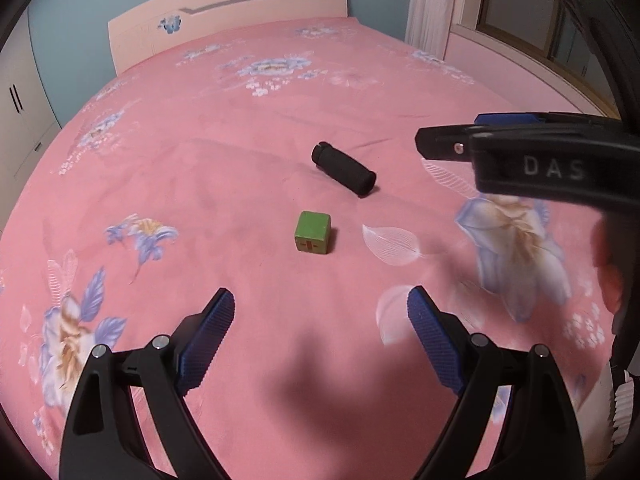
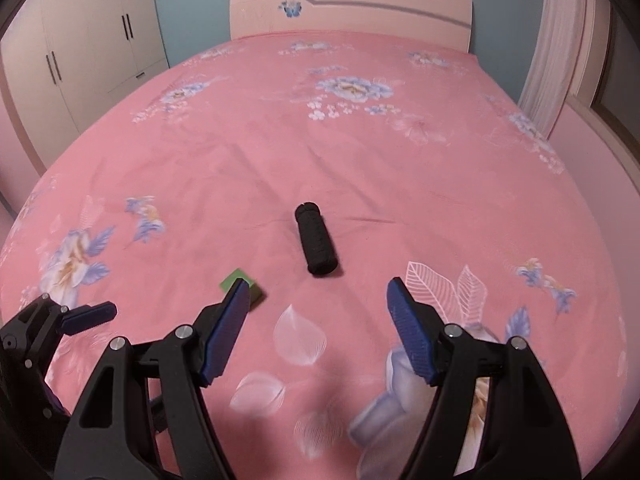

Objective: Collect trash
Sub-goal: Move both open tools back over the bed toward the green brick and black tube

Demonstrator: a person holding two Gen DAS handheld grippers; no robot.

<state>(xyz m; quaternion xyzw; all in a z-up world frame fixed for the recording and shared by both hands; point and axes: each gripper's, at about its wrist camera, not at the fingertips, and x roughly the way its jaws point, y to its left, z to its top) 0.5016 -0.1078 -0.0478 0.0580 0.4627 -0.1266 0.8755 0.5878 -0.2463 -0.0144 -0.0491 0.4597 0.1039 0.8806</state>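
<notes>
Nearest to me, the left gripper (image 1: pixel 320 320) hangs over the foot of the bed (image 1: pixel 200 168) with its blue pads spread wide and nothing between them. The right gripper (image 2: pixel 316 312) beside it is also parted, a little less so, and likewise empty; neither touches the sheet.

Just ahead of the left gripper sits a small green cube (image 1: pixel 313 233), resting flat on the pink flowered sheet, with a reddish mark on the face turned toward me. It looks like a hard block, wood or plastic, light and stiff. Its flat opposite sides should take the pads squarely, and I would expect no slipping if they close on two parallel faces rather than across the corners.

A little further up the bed, near the cube but apart from it, a black cylinder (image 2: pixel 316 242) lies on its side, its long axis running roughly away from the right gripper. Its surface looks matte and faintly textured, like foam or rolled cloth, so I judge it soft, light and likely to give under pressure. Being round, it could roll on the sheet; taking it across the middle of its length, pads on either curved side, seems safest.

Beyond them the sheet runs bare to the pale headboard (image 2: pixel 348 8), with a wardrobe (image 2: pixel 88 40) at the left wall.
</notes>
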